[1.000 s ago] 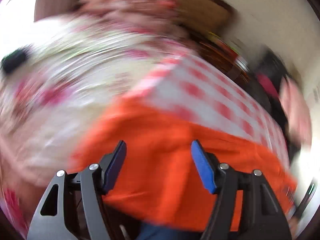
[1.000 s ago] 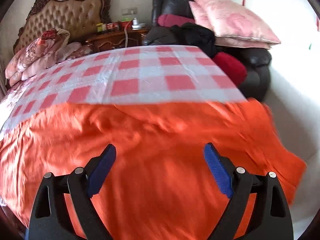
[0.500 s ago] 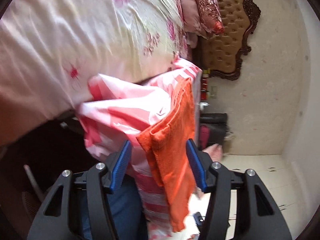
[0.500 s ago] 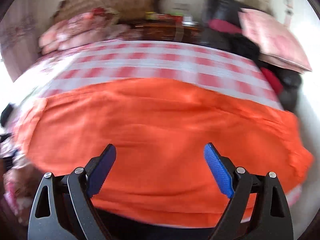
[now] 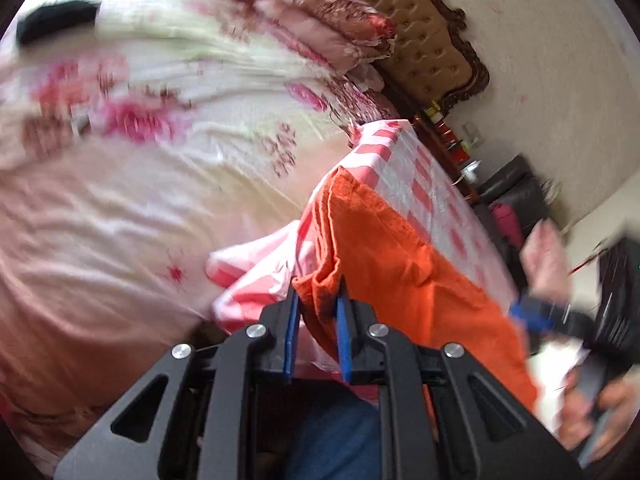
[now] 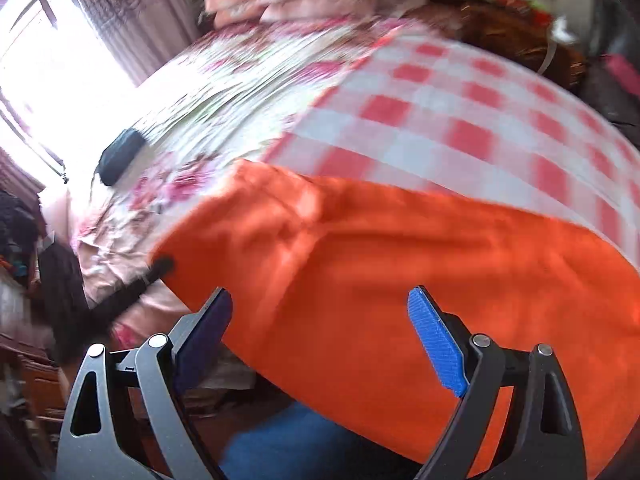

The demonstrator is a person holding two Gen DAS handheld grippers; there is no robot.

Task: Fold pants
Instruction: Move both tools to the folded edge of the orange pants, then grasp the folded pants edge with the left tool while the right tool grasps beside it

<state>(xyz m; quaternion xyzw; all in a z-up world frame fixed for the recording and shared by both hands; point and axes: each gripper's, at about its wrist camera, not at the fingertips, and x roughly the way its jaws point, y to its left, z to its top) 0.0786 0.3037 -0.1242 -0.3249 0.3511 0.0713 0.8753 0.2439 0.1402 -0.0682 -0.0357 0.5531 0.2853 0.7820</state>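
Now I am at the grasping step of the fold. My left gripper has just been closing, and its blue pads pinch a bunched corner of the orange pants, where the cloth hangs over the table's near end. The pants lie spread along the near edge of the red-and-white checked tablecloth, with one long side drooping off toward me.

My right gripper hovers above the middle of the pants with its jaws wide apart and nothing between them; the cloth lies below, untouched. In the left view it shows at the right edge, held in my right hand, though blurred.

By my judgement, the next move calls for the right gripper to come down on the near edge further along, close on it, and then for both to lift and carry that edge across to the far side. I must take only the pants: a fold of the tablecloth is rumpled just beside my left pads and could be dragged along.

Around me are the floral bed beside the table, stacked quilts against the tufted headboard, and a dark object on the bed. Nothing stands on the cloth.
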